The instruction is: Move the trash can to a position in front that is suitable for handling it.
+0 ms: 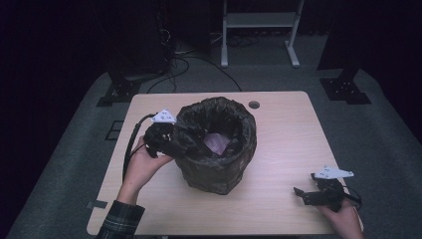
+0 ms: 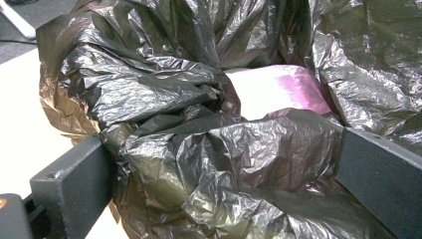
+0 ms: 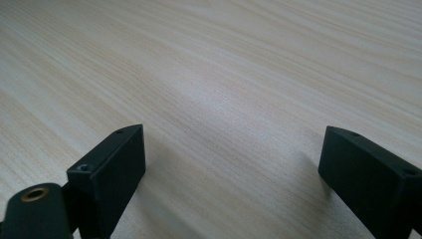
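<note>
Pale wooden surface (image 1: 288, 129) in a dark room, grey carpet around, white frame legs beyond. Left tongs (image 1: 171, 139) spread around a bunched fold of the black bag's (image 1: 219, 149) rim at mid-surface, something pink (image 2: 278, 89) lying inside. Right tongs (image 1: 301, 193) spread wide, low over bare wood near the right front corner, hand (image 1: 343, 219) behind.

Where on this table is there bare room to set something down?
The table is bare between the bin bag and the right tongs, along the far edge by the round hole, and at the near edge. It is crowded at the bag's left rim, around the left tongs.
</note>
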Available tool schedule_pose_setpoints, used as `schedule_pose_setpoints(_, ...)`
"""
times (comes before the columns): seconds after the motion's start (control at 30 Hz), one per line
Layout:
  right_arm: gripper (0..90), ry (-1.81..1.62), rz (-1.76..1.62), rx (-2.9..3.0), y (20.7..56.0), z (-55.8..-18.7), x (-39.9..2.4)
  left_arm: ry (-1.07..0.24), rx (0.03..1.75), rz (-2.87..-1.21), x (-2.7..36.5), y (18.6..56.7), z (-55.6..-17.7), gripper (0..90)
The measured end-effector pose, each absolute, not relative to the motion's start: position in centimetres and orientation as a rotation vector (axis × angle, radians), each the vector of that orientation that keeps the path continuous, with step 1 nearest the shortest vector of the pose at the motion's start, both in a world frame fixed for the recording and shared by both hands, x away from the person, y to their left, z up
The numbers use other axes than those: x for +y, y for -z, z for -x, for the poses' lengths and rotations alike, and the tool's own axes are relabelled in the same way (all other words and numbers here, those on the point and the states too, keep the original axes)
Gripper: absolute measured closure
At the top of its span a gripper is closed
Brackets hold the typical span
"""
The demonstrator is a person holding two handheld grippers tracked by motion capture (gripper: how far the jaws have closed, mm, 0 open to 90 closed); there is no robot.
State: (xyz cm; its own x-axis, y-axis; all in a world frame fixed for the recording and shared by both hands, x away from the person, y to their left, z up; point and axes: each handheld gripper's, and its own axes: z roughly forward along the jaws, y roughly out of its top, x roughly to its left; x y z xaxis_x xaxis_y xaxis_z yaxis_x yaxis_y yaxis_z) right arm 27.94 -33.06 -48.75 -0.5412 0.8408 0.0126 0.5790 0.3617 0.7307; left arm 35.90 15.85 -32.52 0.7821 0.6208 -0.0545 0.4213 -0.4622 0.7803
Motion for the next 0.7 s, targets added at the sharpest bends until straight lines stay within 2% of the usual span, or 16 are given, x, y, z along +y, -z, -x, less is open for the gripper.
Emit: schedule_pose_setpoints(0.7, 10.0, -0.993, -1.242, 2.265, 48.8, -27.9, -33.1, -0.213, 0.618, -2.128, 12.4, 32.9, -31.5, 0.0)
